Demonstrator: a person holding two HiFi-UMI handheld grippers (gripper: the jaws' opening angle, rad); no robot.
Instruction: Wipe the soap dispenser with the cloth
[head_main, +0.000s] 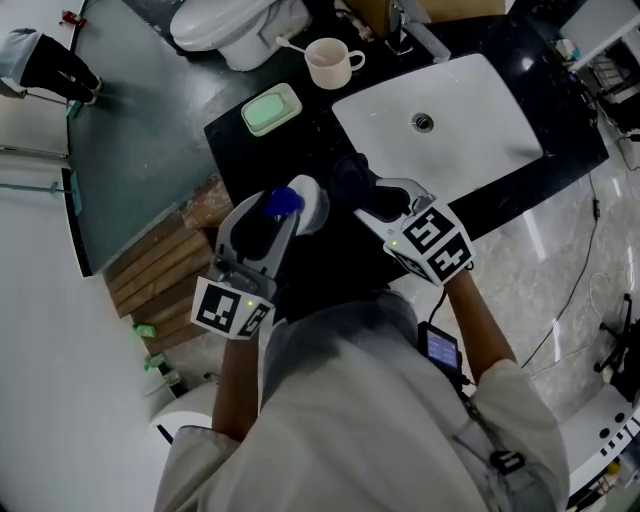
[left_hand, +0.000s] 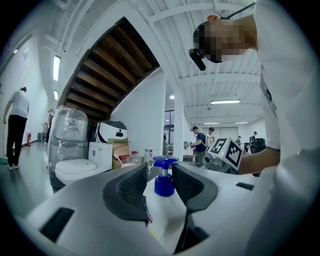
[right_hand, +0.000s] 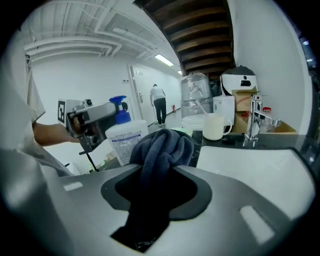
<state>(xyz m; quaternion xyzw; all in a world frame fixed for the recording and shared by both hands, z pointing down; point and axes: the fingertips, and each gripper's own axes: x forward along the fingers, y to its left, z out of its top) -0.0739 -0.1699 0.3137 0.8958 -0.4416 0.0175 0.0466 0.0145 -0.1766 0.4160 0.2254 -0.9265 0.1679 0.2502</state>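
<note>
The soap dispenser (head_main: 303, 204) is a white bottle with a blue pump, and it lies between the pads of my left gripper (head_main: 283, 212), which is shut on its body. In the left gripper view the bottle (left_hand: 165, 200) fills the gap between the dark pads, pump end pointing away. My right gripper (head_main: 378, 196) is shut on a bunched dark blue cloth (head_main: 350, 178), close to the right of the bottle. In the right gripper view the cloth (right_hand: 162, 147) bulges out past the jaws, and the labelled bottle (right_hand: 125, 137) stands just left of it. Whether cloth and bottle touch I cannot tell.
A black counter (head_main: 290, 140) carries a white sink (head_main: 500, 130), a cream mug (head_main: 330, 62) and a green soap dish (head_main: 270, 108). A tap (head_main: 402, 28) stands behind the basin, a white toilet (head_main: 225, 25) further back. Wooden steps (head_main: 165, 290) lie at the left.
</note>
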